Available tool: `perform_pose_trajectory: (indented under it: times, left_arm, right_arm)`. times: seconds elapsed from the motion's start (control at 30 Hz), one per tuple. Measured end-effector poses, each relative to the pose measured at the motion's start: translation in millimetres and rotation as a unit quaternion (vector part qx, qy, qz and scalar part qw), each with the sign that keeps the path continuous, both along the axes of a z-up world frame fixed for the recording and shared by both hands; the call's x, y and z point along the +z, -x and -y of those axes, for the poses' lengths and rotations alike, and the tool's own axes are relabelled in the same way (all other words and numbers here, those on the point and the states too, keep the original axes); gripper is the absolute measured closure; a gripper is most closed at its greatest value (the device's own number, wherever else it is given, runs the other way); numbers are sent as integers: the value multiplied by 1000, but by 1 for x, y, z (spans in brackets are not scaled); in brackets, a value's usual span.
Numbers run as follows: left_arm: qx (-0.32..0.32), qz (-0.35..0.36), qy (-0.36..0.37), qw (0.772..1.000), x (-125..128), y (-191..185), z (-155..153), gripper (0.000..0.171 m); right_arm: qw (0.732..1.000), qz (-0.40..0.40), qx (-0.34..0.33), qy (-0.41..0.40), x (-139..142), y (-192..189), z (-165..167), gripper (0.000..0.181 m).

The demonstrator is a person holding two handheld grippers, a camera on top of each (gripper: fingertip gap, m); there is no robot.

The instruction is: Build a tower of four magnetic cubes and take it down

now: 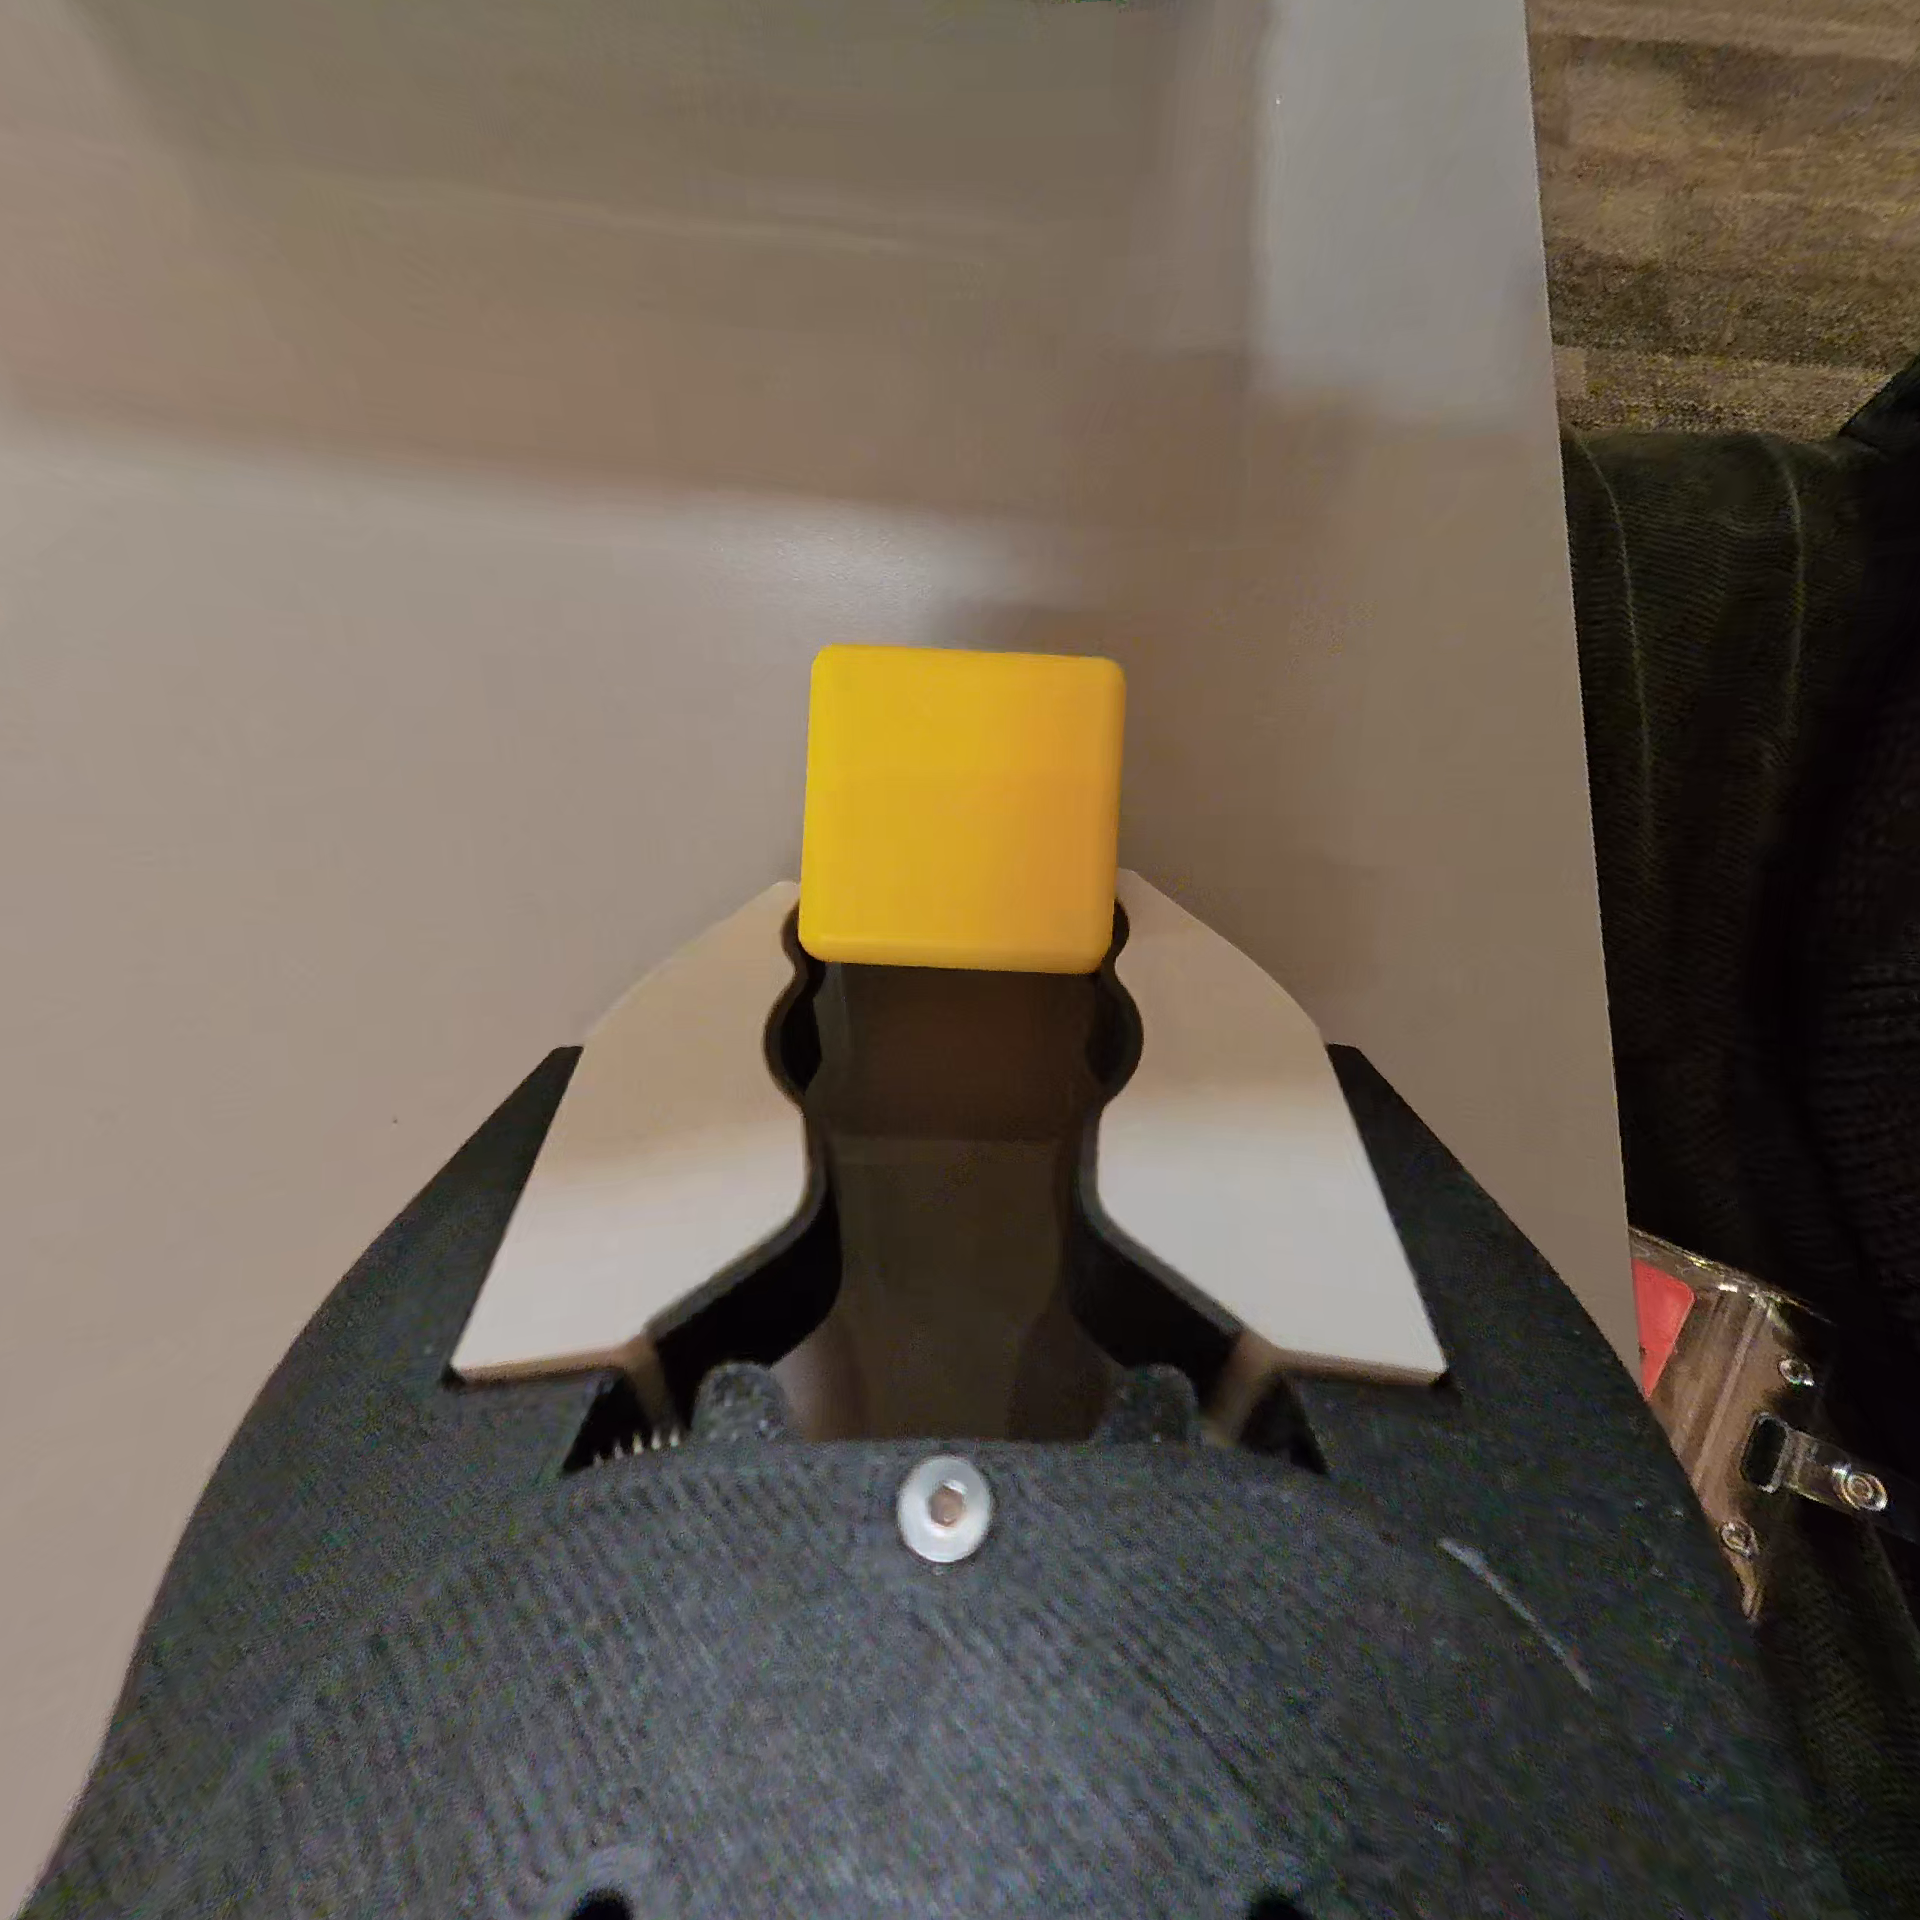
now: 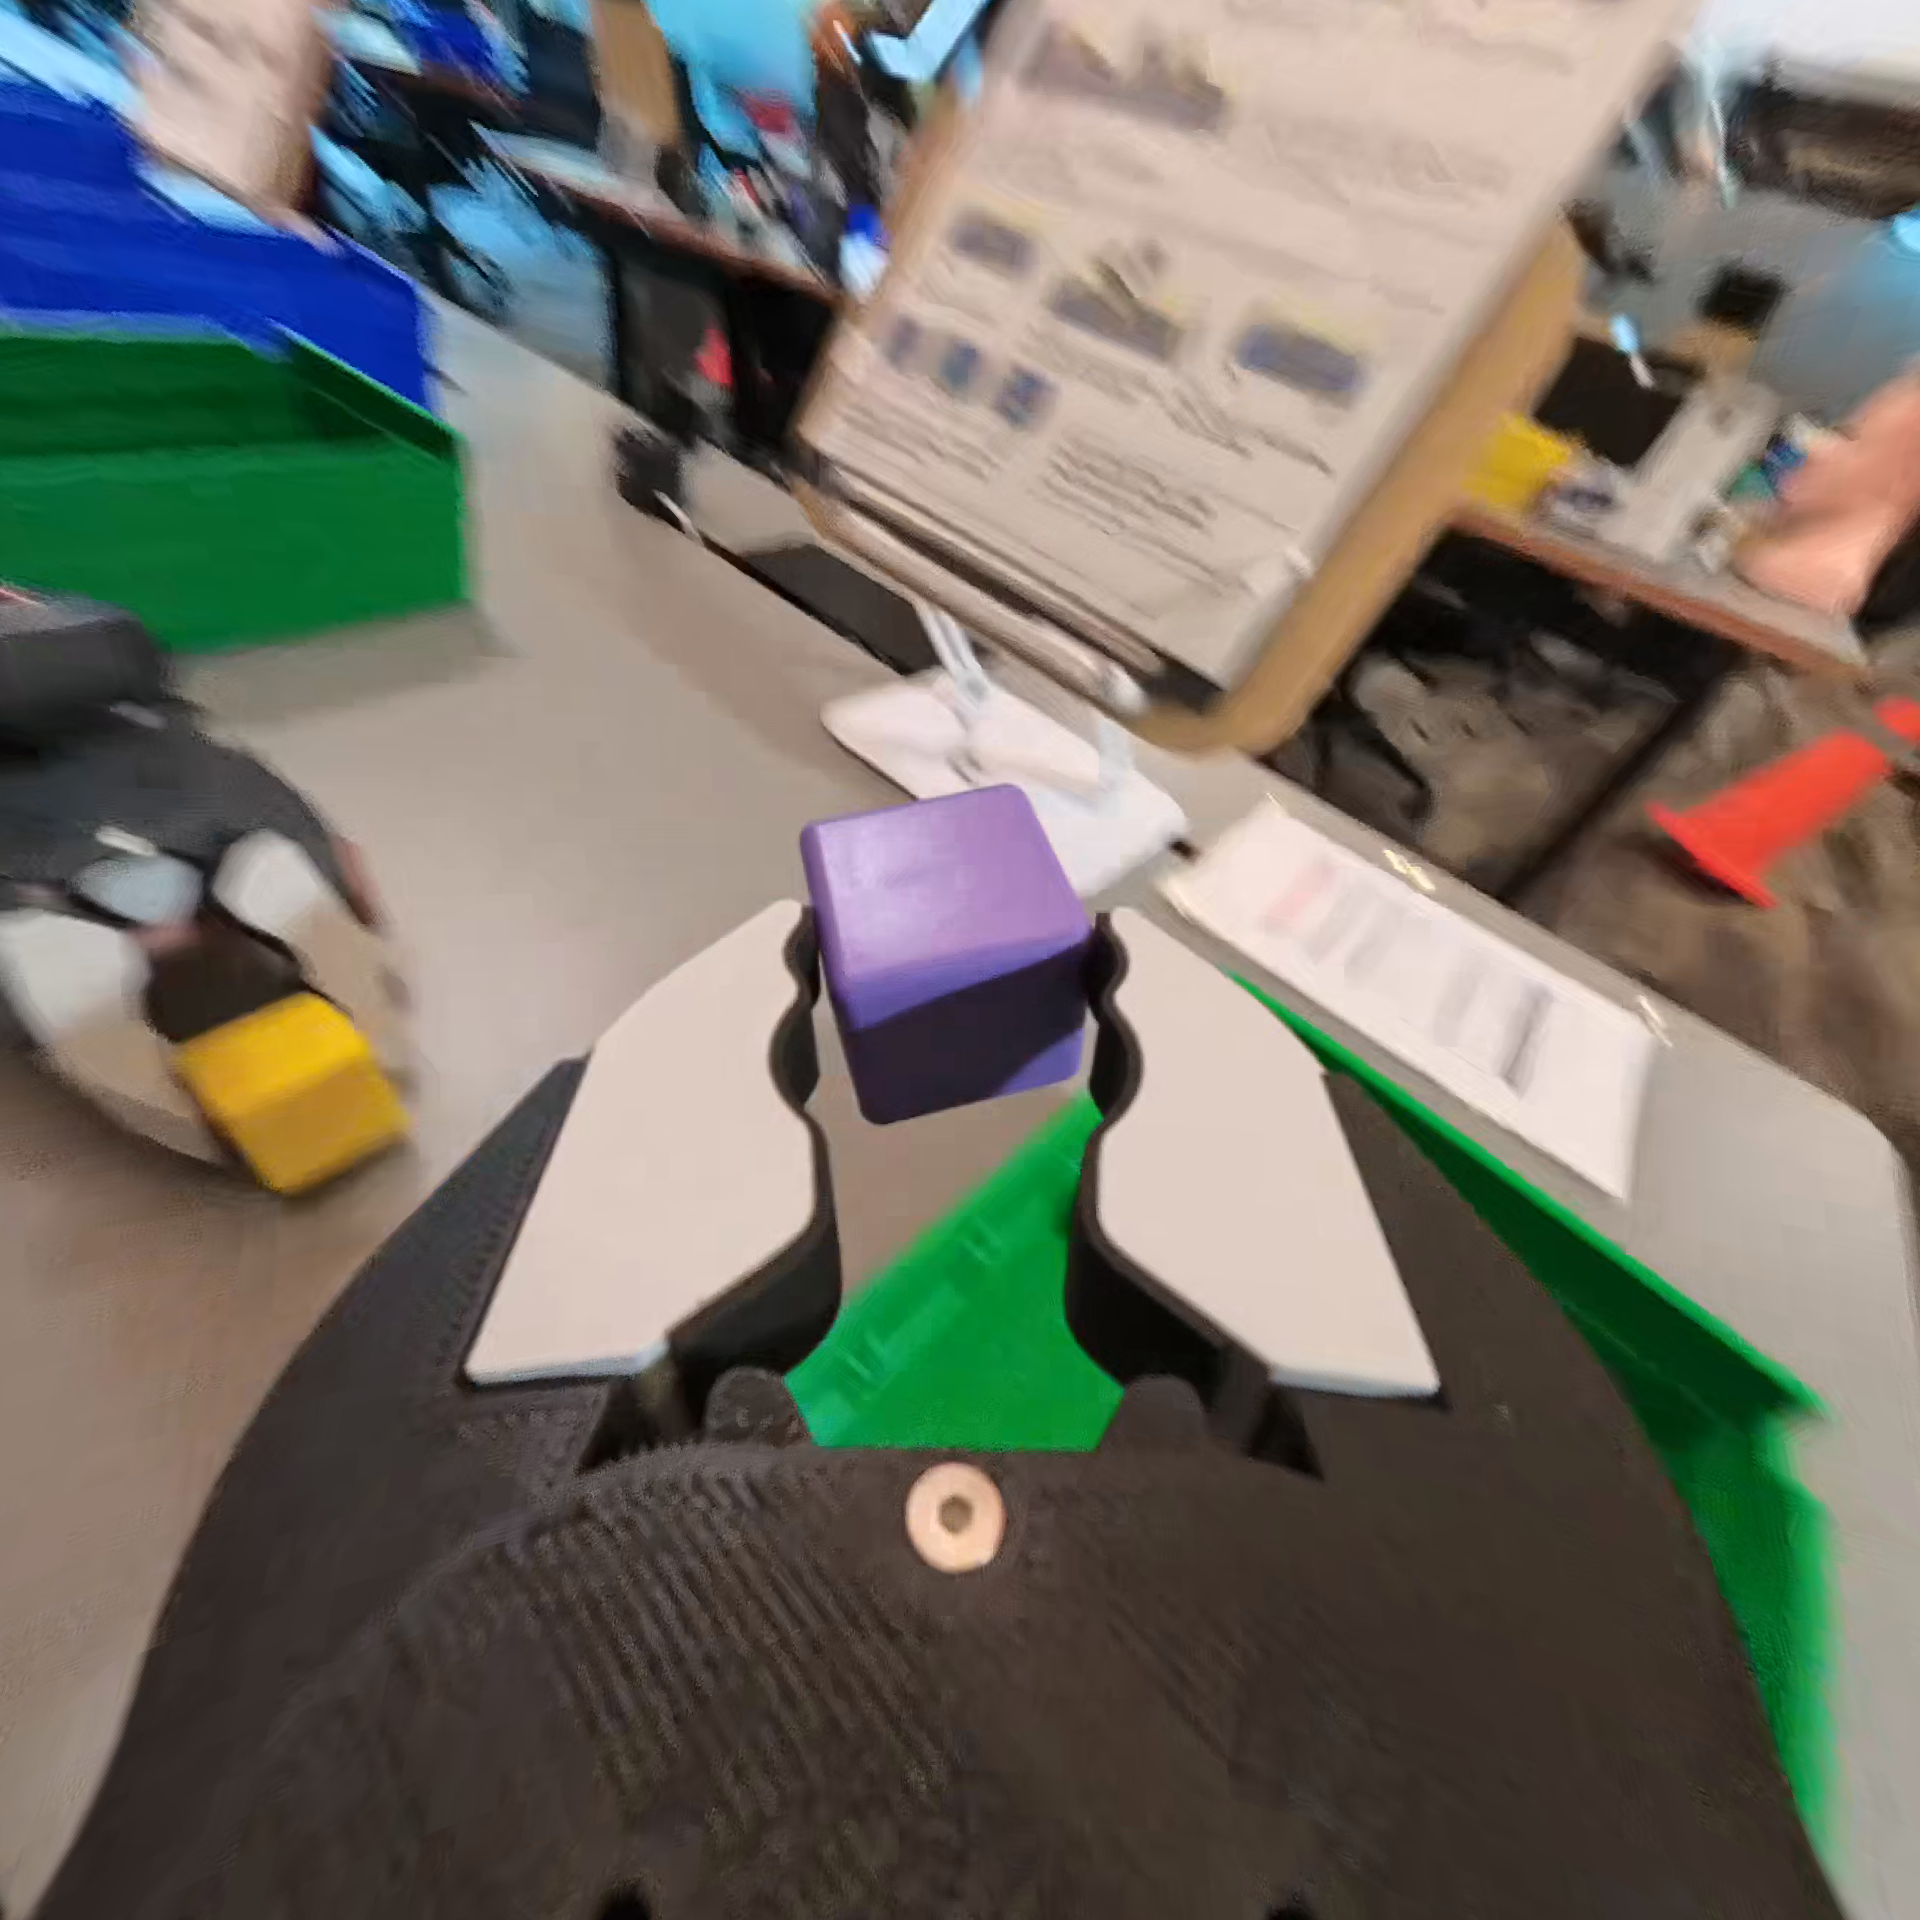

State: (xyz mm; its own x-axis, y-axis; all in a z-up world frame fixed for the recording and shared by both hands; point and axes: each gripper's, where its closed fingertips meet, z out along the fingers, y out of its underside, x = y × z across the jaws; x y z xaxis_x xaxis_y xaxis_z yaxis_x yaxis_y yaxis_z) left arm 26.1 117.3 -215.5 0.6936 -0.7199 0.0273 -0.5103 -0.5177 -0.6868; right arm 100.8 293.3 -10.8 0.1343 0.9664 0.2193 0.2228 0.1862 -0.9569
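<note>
Two handheld claws each carry one magnetic cube, and no tower is visible in either view. The left claw [image 1: 958, 914] is clamped on a yellow cube [image 1: 961, 805], held low over the pale grey counter [image 1: 416, 727]. The right claw [image 2: 951, 956] is clamped on a purple cube [image 2: 948, 951], lifted and tilted above a green bin [image 2: 966, 1320] (its contents are hidden by the claw). Judging from this, either stacking has barely begun or the take-down is under way; the remaining two cubes are out of sight. Farther left sit another green bin [image 2: 229, 488] and a blue one [image 2: 208, 260], their insides not visible.
</note>
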Motion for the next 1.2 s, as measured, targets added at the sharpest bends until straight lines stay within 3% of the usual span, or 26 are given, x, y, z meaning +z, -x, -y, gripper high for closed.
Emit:
perform_pose_trajectory:
  times: [0.1,0.3,0.43,0.57,0.67,0.83,0.97,1.07,1.2]
  left_arm:
    - [0,1,1,1000,0,0,0,118]
    - [4,4,4,1000,0,1,-1,118]
    - [7,6,7,1000,0,1,-1,117]
    - [8,4,5,1000,0,1,-1,118]
    - [8,4,4,1000,0,1,-1,118]
    - [8,5,5,1000,0,1,-1,118]
    - [7,6,6,1000,0,1,-1,117]
    - [7,6,6,1000,0,1,-1,117]
    - [7,8,8,1000,0,1,-1,118]
  right_arm:
    - [992,112,-58,15,-34,-28,-55,130]
    - [925,374,-47,-39,-128,-49,-76,130]
    - [903,429,-8,-3,-156,-48,-58,130]
    - [867,498,-14,-7,-176,-63,-59,130]
    - [869,495,-7,1,-181,-61,-56,131]
    - [873,487,-30,-12,-178,-60,-60,128]
    - [900,435,-33,-6,-156,-53,-60,118]
    - [938,347,-29,4,-117,-44,-58,118]
    - [987,151,40,41,-28,-22,-17,108]
